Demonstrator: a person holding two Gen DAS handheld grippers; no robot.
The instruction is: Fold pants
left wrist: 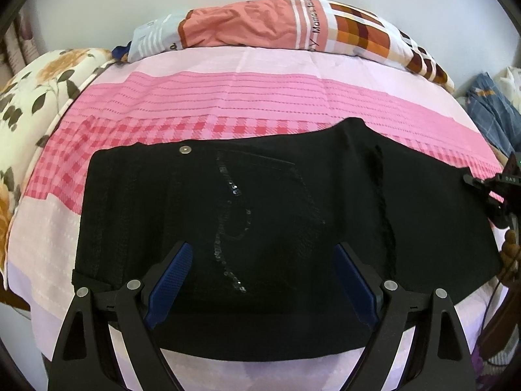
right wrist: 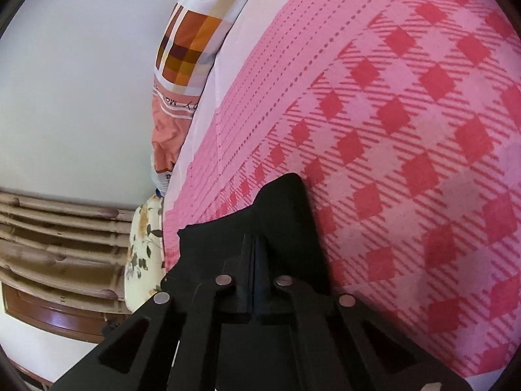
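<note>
Black pants [left wrist: 276, 221], folded into a broad rectangle, lie on the pink checked bedsheet [left wrist: 228, 97]. A metal button [left wrist: 185, 150] and a sequin pocket pattern show on top. My left gripper [left wrist: 262, 260] hovers open over the near part of the pants, blue pads spread wide. My right gripper [left wrist: 488, 192] shows at the pants' right edge in the left wrist view. In the right wrist view it [right wrist: 255, 244] is shut on a pinched-up peak of the black pants [right wrist: 286, 202] above the sheet.
An orange patterned pillow [left wrist: 276, 26] lies along the bed's far edge by the white wall. A floral quilt [left wrist: 32, 97] sits at the left. Blue clothing [left wrist: 491, 114] lies off the bed's right. A wooden headboard [right wrist: 58, 234] shows in the right wrist view.
</note>
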